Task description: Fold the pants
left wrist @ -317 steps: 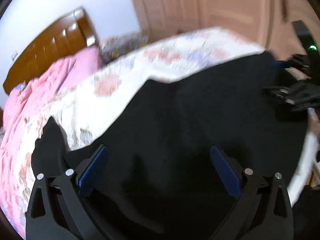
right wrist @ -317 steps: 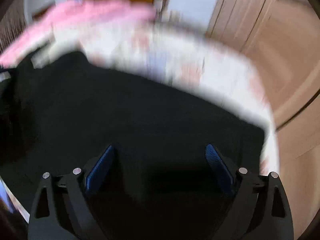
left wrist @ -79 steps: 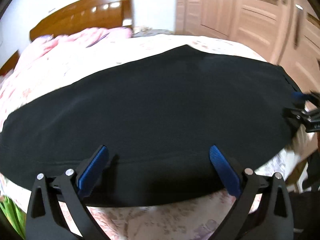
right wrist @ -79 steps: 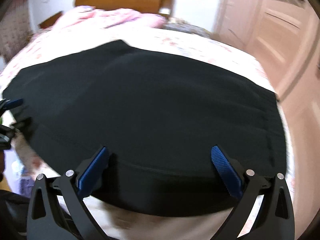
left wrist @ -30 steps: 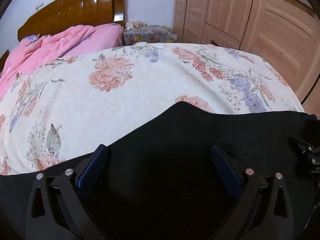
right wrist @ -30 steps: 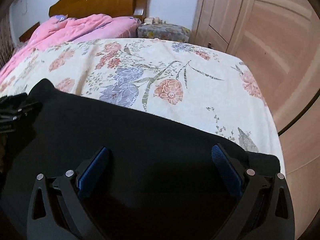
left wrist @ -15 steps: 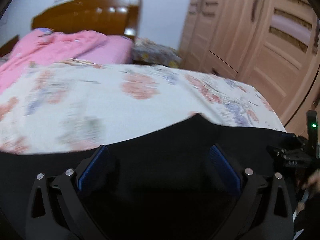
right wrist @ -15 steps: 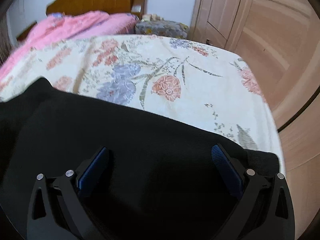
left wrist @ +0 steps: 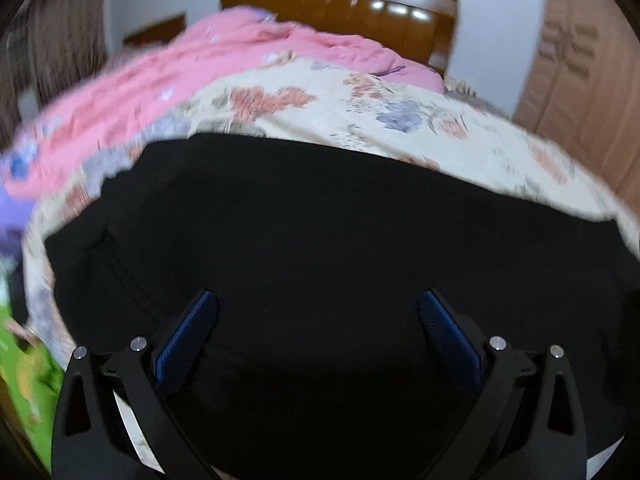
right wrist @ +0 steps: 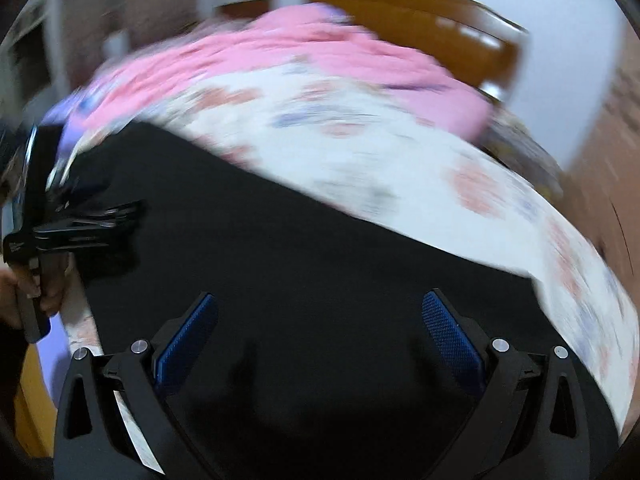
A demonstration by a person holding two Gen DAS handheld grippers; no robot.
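The black pants lie spread across the floral bedspread and fill the lower half of both views. My left gripper hovers over the near part of the fabric, blue pads wide apart with nothing pinched between them. My right gripper is also open above the black pants. In the right wrist view the left gripper appears at the left edge over the pants' left end, held by a hand. Both views are motion-blurred.
A pink quilt is piled toward the wooden headboard. Wardrobe doors stand at the right. The bed's left edge drops off beside something green. Bare bedspread lies beyond the pants.
Both views have swung left toward the headboard and pink quilt. The pants now cover more of the frame. Both grippers stay open, as before.
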